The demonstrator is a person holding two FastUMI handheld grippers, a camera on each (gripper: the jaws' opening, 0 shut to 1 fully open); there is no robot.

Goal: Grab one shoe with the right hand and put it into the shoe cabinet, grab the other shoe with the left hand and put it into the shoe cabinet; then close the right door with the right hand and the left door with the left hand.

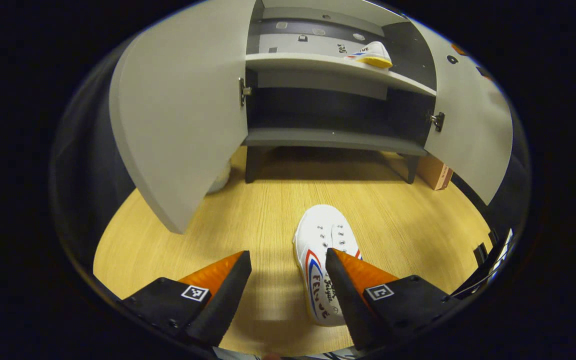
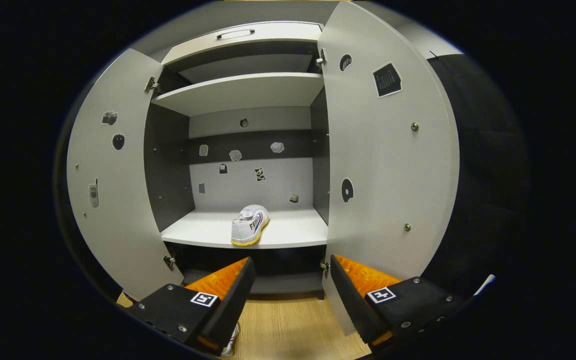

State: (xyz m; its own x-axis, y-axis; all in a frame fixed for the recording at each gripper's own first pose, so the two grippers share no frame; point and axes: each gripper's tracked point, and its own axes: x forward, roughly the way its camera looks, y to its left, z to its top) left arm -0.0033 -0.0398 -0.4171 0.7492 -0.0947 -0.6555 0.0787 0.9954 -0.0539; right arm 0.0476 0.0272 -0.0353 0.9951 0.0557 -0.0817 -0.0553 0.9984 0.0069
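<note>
A white shoe (image 1: 321,260) with red and blue stripes lies on the wooden floor, toe toward the cabinet. My left gripper (image 1: 288,262) hovers open just above it, and the shoe sits under its right finger rather than between the two. The other white shoe (image 2: 250,225) with a yellow sole stands on the middle shelf (image 2: 288,231) of the grey shoe cabinet; it also shows on that shelf (image 1: 313,62) in the left gripper view as shoe (image 1: 373,54). My right gripper (image 2: 290,270) is open and empty, in front of the cabinet, short of the shelf.
Both cabinet doors stand wide open: the left door (image 1: 178,115) and the right door (image 2: 388,150). A lower shelf (image 1: 333,139) sits beneath. A brown box (image 1: 434,172) rests on the floor by the cabinet's right leg. Black cloth walls close in both sides.
</note>
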